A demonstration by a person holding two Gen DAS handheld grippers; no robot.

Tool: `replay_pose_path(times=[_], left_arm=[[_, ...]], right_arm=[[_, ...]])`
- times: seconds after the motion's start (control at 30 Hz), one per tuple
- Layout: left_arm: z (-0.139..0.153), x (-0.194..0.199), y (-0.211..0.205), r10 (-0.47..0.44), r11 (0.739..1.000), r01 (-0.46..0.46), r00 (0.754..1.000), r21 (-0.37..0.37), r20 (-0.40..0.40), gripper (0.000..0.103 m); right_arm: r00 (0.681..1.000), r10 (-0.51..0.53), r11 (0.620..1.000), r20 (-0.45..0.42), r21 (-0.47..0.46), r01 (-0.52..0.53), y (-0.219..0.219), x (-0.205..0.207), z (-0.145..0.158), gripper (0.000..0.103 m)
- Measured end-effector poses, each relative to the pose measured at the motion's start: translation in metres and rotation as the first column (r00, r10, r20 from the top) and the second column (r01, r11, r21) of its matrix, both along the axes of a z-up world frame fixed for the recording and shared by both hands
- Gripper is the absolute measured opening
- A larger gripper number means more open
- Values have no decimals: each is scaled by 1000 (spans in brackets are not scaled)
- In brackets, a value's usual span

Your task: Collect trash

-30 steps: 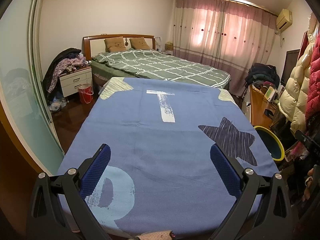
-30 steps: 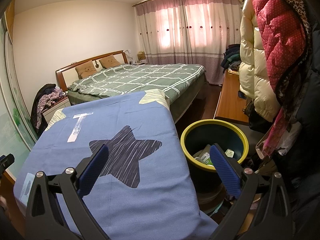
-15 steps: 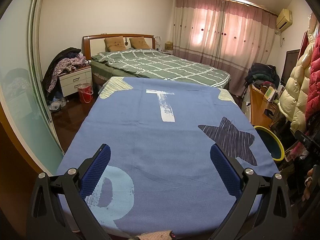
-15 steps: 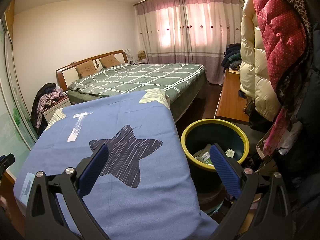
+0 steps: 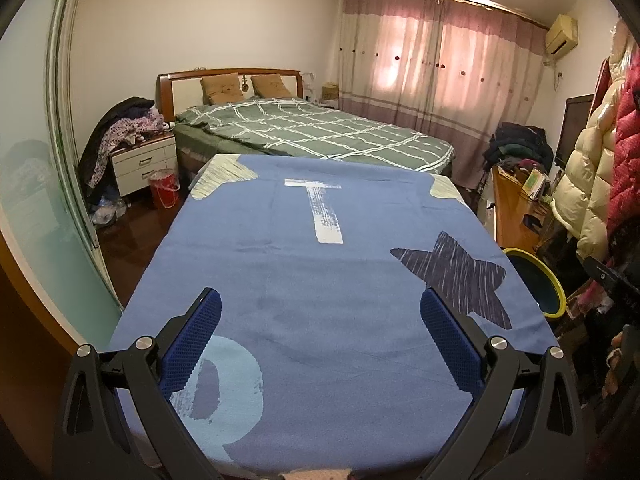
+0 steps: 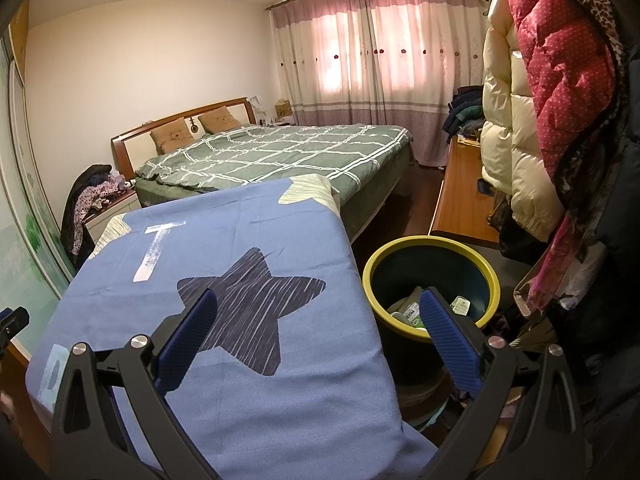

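Both hand-held grippers, the left [image 5: 320, 344] and right [image 6: 318, 340], are held spread and empty above the blue tabletop [image 5: 320, 280]; trash should be sought before the bin [image 6: 430, 280] is approached.

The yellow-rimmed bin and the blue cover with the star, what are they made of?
The bin looks like smooth moulded plastic: the yellow rim is even and slightly glossy, and the dark inside wall is plain. The blue cover looks like woven cotton-type fabric, matte, with soft creases and a corner that drapes over the edge. The exact fibre can't be told.
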State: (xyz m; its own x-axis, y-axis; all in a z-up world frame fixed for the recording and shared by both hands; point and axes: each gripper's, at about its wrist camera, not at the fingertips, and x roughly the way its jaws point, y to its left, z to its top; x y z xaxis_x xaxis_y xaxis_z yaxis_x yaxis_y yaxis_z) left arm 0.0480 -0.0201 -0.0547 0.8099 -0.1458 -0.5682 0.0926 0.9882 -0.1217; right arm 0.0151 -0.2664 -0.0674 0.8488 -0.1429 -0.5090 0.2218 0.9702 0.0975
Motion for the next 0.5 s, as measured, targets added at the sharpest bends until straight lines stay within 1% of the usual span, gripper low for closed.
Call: replay_pose_path(times=[0.1, 0.23, 0.3, 0.37, 0.43, 0.5], left_arm=[[-2, 16, 3, -6, 1000, 6, 1000, -12, -29, 98], [-17, 65, 8, 26, 1000, -25, 995, 12, -98, 98], [-27, 90, 8, 17, 1000, -15, 991, 16, -134, 98], [-36, 117, 12, -11, 999, 5, 985, -35, -170, 98], [-38, 131, 12, -39, 998, 32, 987, -47, -154, 98], [-37, 146, 12, -33, 999, 30, 991, -25, -130, 97]], right_arm=[[1000, 15, 1000, -8, 8, -15, 2, 11, -2, 96], [998, 47, 999, -44, -21, -48, 11, 48, -7, 96], [994, 73, 997, -78, -23, -74, 18, 69, -12, 96], [989, 100, 995, -106, -14, -102, 23, 88, -17, 96], [986, 110, 993, -127, -16, -113, 29, 106, -21, 96], [983, 119, 993, -137, -12, -121, 32, 119, -24, 96]])
